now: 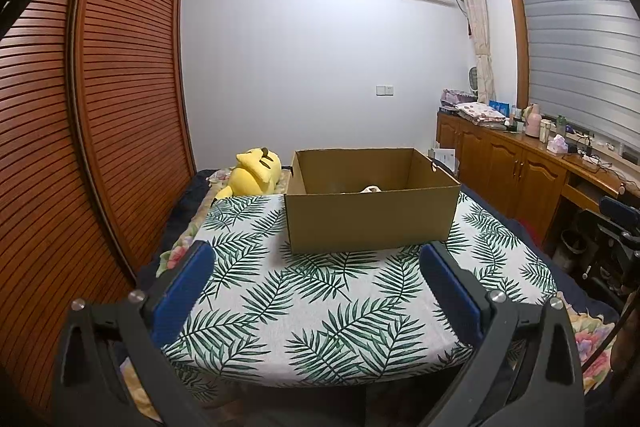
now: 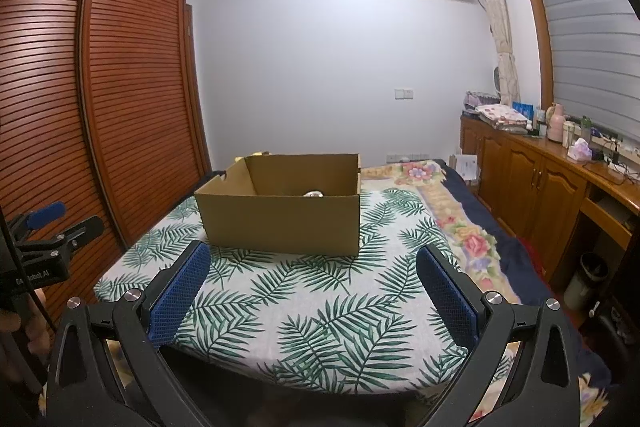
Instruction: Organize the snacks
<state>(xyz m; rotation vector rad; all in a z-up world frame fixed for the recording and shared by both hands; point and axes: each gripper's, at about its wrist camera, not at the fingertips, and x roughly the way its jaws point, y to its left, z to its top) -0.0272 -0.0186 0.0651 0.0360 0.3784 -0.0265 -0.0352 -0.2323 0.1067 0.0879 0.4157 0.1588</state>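
Observation:
An open brown cardboard box point(image 1: 370, 213) point(image 2: 280, 217) stands on a leaf-patterned cloth point(image 1: 304, 299) point(image 2: 304, 307) over the bed. A pale snack item point(image 1: 371, 189) point(image 2: 313, 193) peeks over the box's near wall; the rest of the inside is hidden. My left gripper point(image 1: 316, 255) hovers over the cloth in front of the box, open, with nothing between its blue pads. My right gripper point(image 2: 312, 255) is likewise open and empty, short of the box's right half. In the right wrist view the left gripper point(image 2: 60, 223) also shows at the left edge.
A yellow plush toy point(image 1: 256, 173) lies left of the box at the bed's head. A slatted wooden wardrobe point(image 1: 100, 99) runs along the left. Low wooden cabinets point(image 2: 540, 183) with bottles and folded cloths line the right wall. A floral bedspread point(image 2: 460, 219) extends right of the cloth.

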